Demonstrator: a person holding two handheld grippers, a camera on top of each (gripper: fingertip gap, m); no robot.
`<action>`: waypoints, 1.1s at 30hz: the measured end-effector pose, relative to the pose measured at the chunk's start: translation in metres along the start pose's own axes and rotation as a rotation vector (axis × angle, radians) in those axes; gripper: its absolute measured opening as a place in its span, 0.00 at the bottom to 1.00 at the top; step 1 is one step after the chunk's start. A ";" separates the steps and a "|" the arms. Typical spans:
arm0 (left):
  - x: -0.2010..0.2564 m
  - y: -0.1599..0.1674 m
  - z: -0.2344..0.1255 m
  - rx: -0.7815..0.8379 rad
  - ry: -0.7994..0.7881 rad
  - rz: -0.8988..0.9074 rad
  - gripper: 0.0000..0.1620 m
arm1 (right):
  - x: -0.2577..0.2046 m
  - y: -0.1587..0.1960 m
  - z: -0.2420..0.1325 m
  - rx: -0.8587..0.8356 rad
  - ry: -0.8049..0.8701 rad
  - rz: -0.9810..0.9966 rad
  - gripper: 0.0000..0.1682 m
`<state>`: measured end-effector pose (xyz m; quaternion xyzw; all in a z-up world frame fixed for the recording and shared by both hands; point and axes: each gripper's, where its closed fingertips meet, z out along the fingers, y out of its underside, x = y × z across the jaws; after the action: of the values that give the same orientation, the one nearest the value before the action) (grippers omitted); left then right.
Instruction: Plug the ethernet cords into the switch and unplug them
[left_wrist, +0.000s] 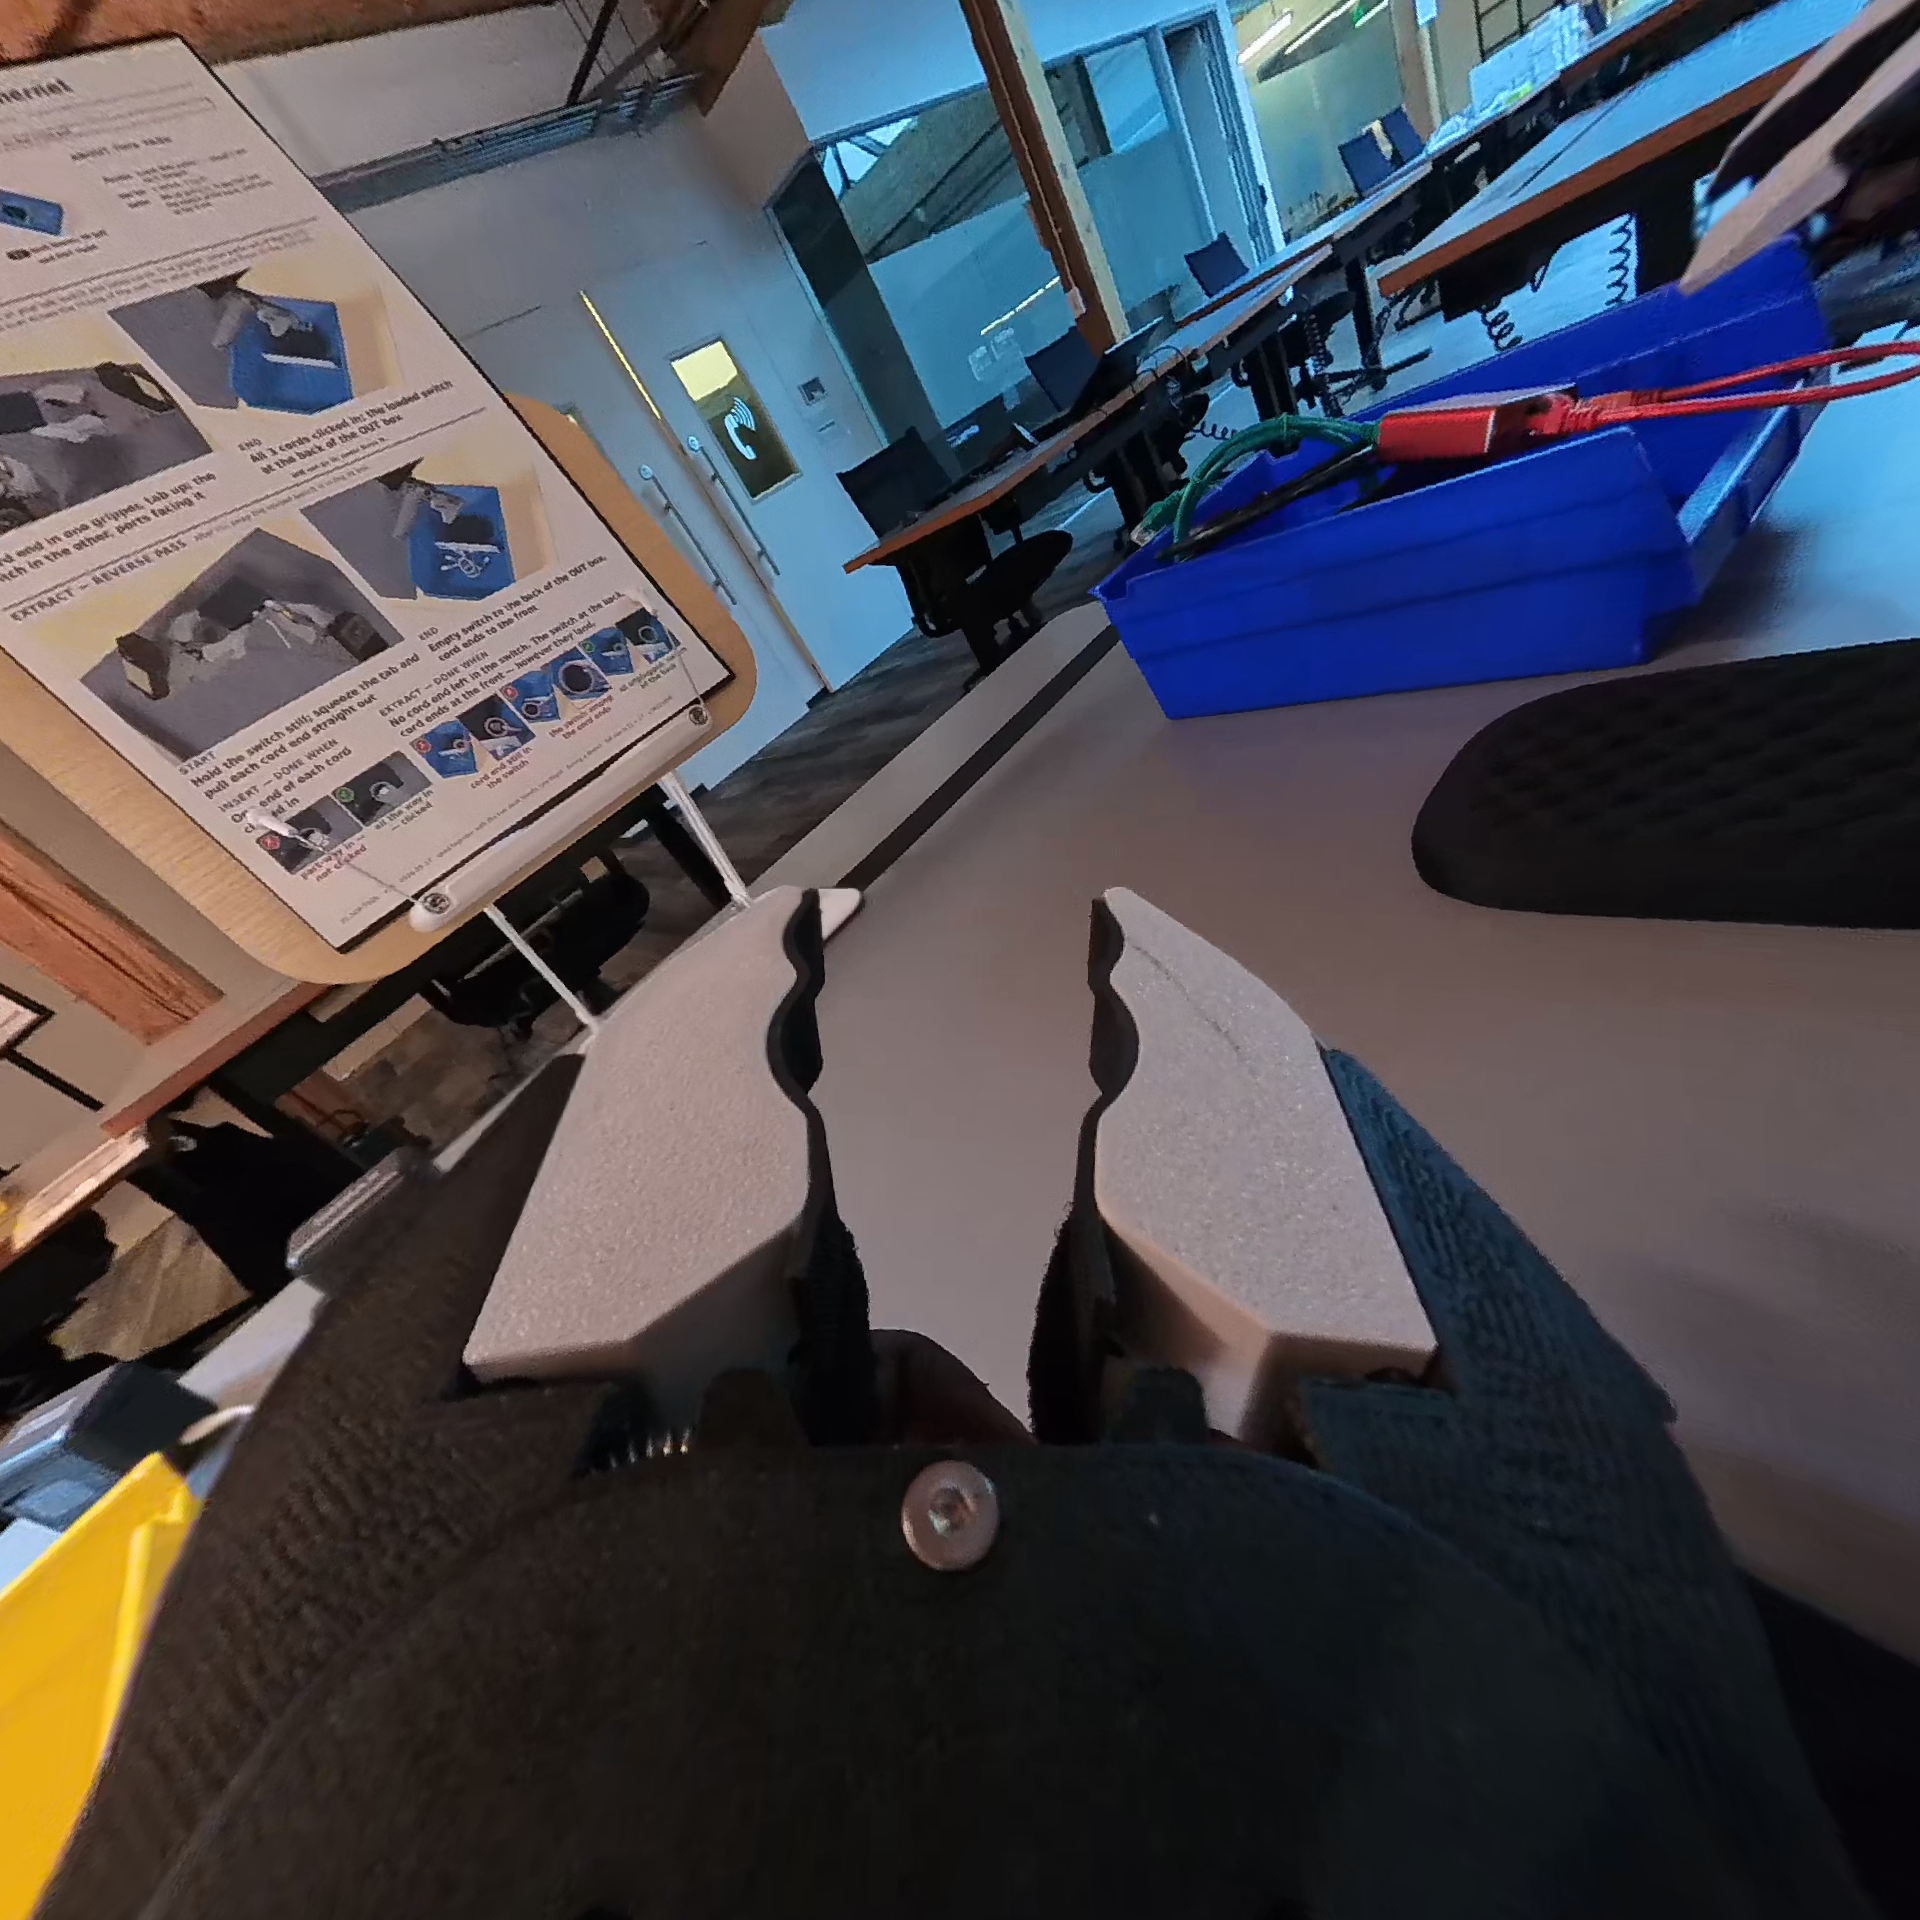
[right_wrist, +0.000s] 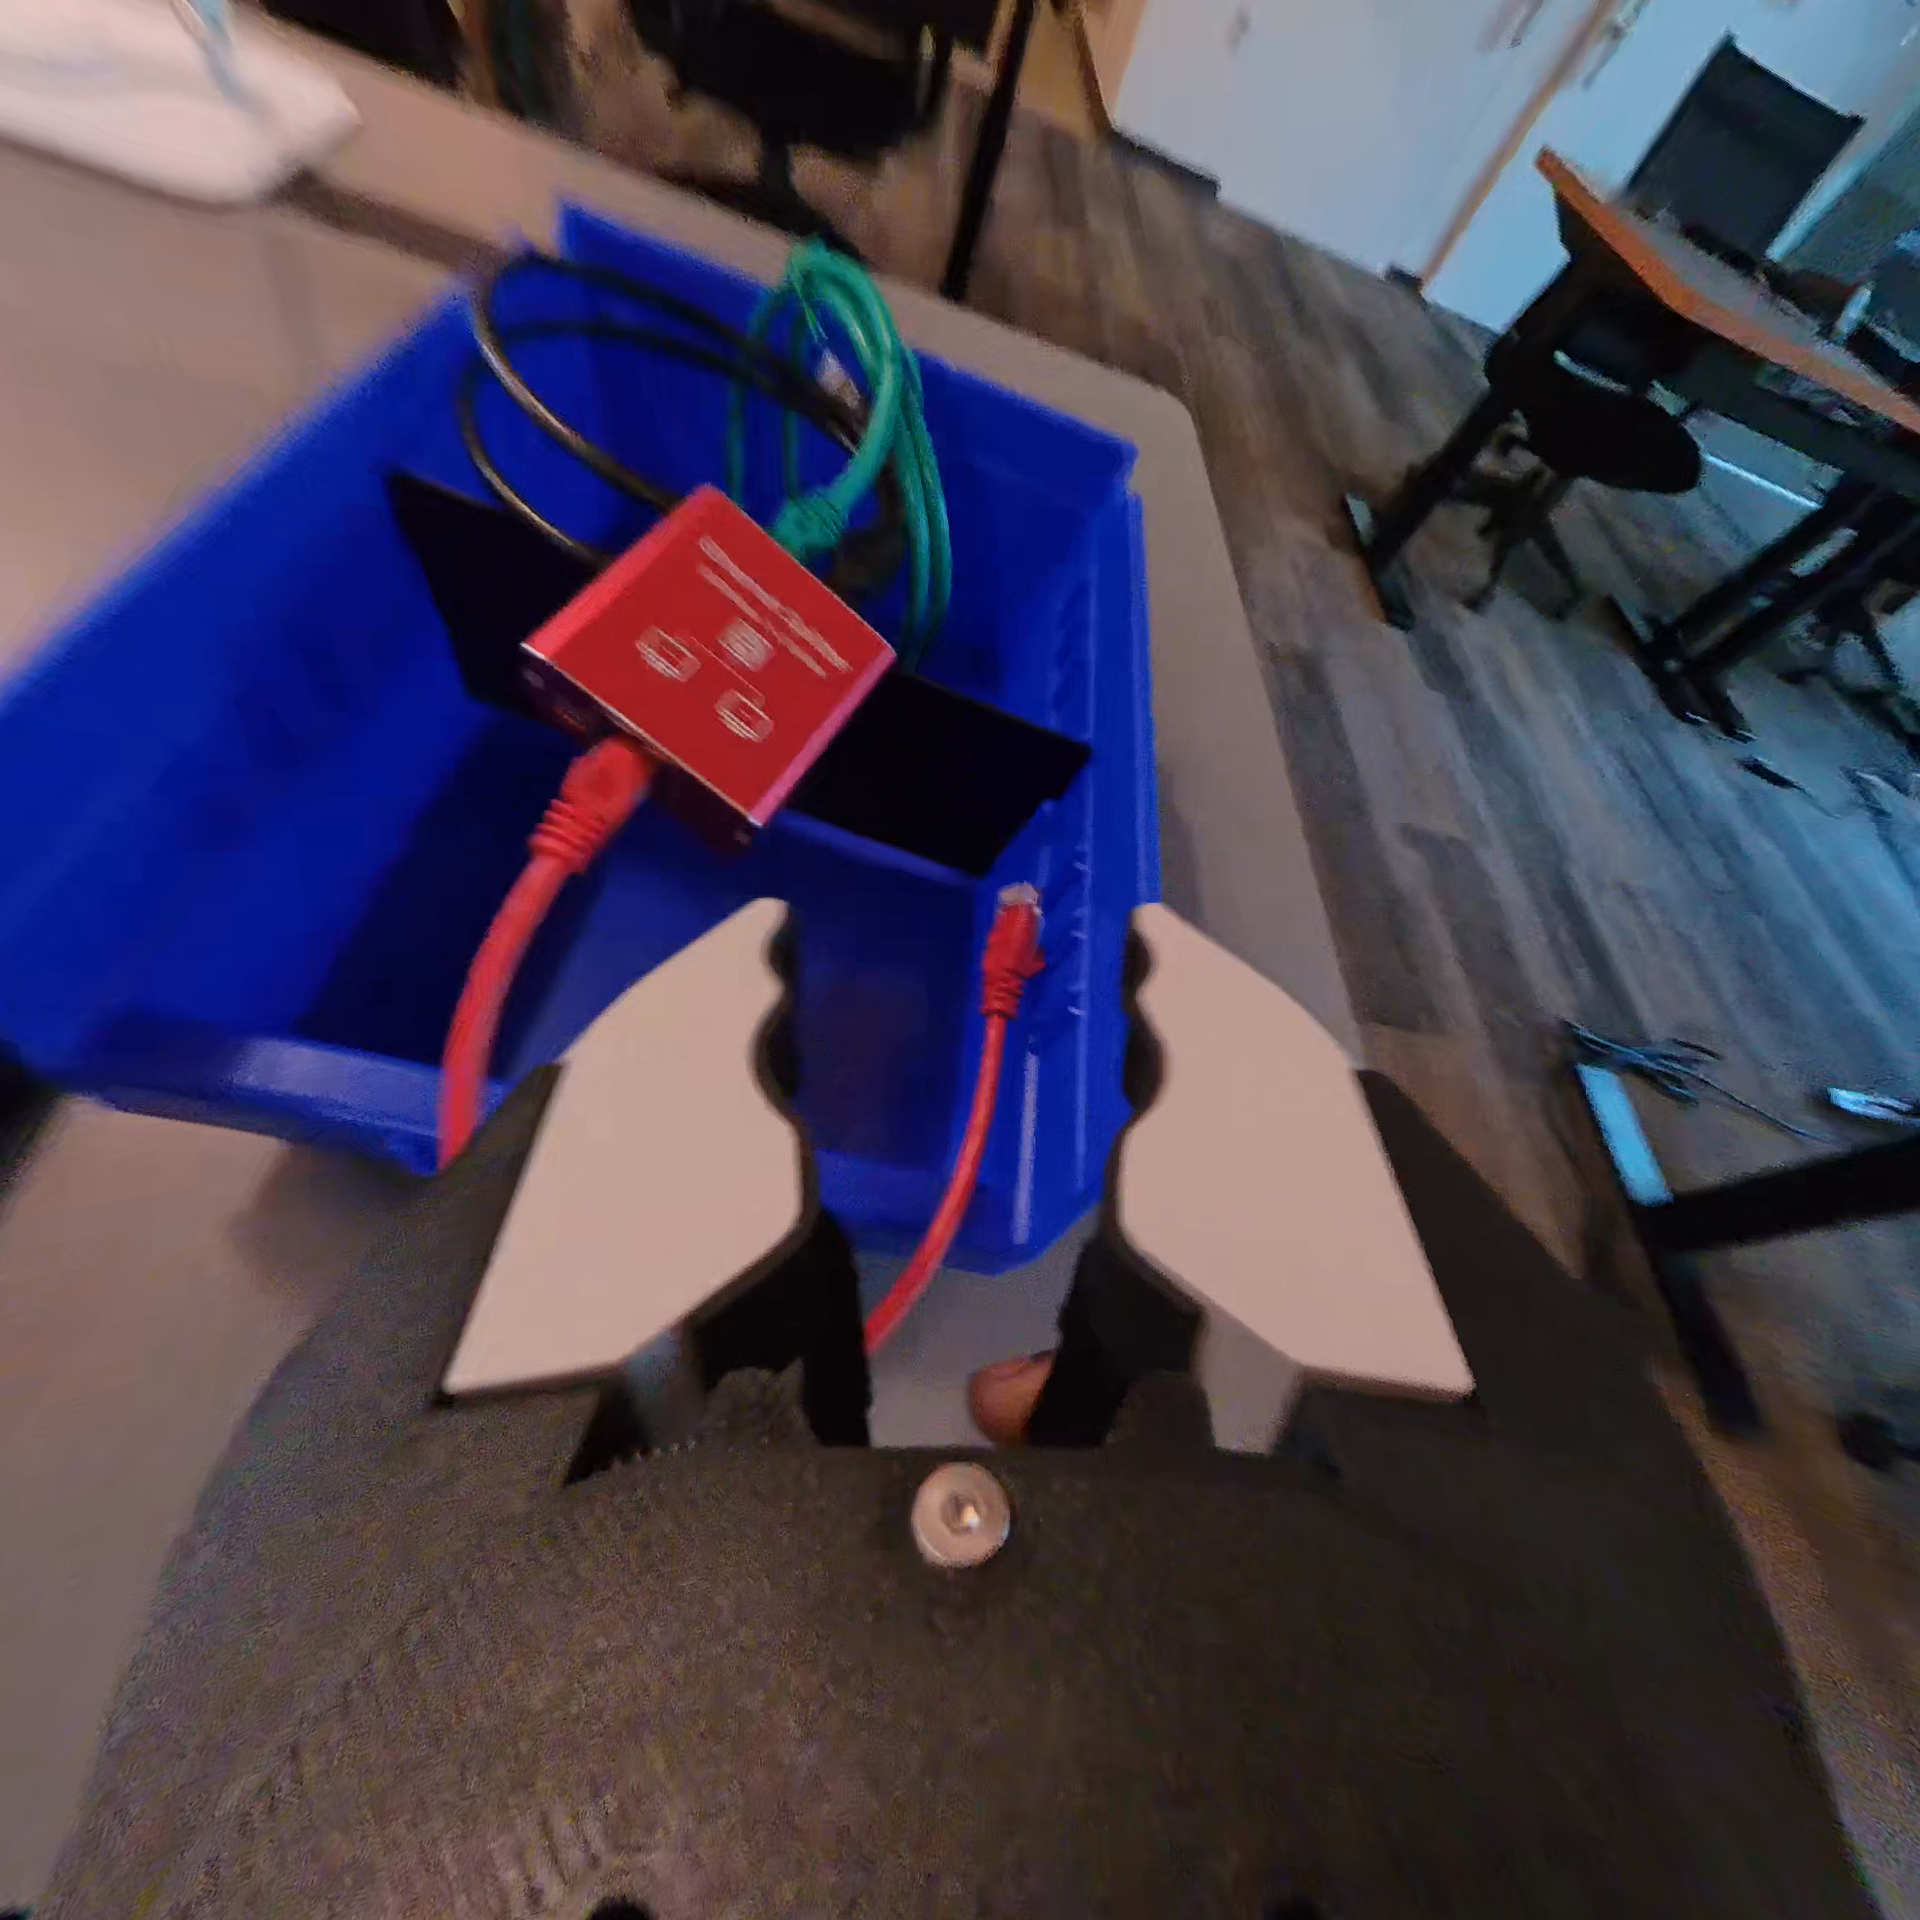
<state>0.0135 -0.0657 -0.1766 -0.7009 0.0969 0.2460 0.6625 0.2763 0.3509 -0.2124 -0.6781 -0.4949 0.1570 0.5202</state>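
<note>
- We see the small red metal switch box resting on top of the black flat divider panel that crosses the deep blue plastic bin, so it sits above the bin's floor rather than in either compartment.
- One red ethernet cord is plugged into the near face of the switch box, and it trails down over the bin's near rim towards us.
- A second red plug end lies loose against the bin's right inner wall in the near compartment; its cable runs out over the rim and passes between the right tool's fingers without being pinched.
- A green ethernet cord and a black cable loop in the far compartment behind the switch box; we cannot tell whether either is plugged in.
- Our right tool hovers just above the bin's near rim with its two pale grey fingers spread apart, gripping nothing.
- Our left tool is well apart from the bin, low over the grey worktop, its fingers likewise spread and empty.
- In the left wrist view the bin stands at the far right of the worktop, with a black perforated pad lying near it.
- A printed instruction board on a white stand stands at the left edge of the worktop.
</note>
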 end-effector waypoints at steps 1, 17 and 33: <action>0.001 0.001 0.001 0.002 0.006 -0.018 0.30 | -0.006 -0.007 -0.007 0.041 -0.034 0.031 0.47; -0.026 -0.007 -0.015 0.033 -0.048 -0.252 0.38 | -0.171 -0.018 0.038 -0.186 -0.409 -0.073 0.16; -0.102 0.098 -0.154 -0.766 -0.293 -0.202 0.48 | -0.216 -0.055 0.082 -0.181 -0.372 -0.209 0.14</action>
<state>-0.0862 -0.2454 -0.2144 -0.8600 -0.1662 0.2951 0.3818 0.0896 0.2138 -0.2636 -0.6265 -0.6617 0.1797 0.3705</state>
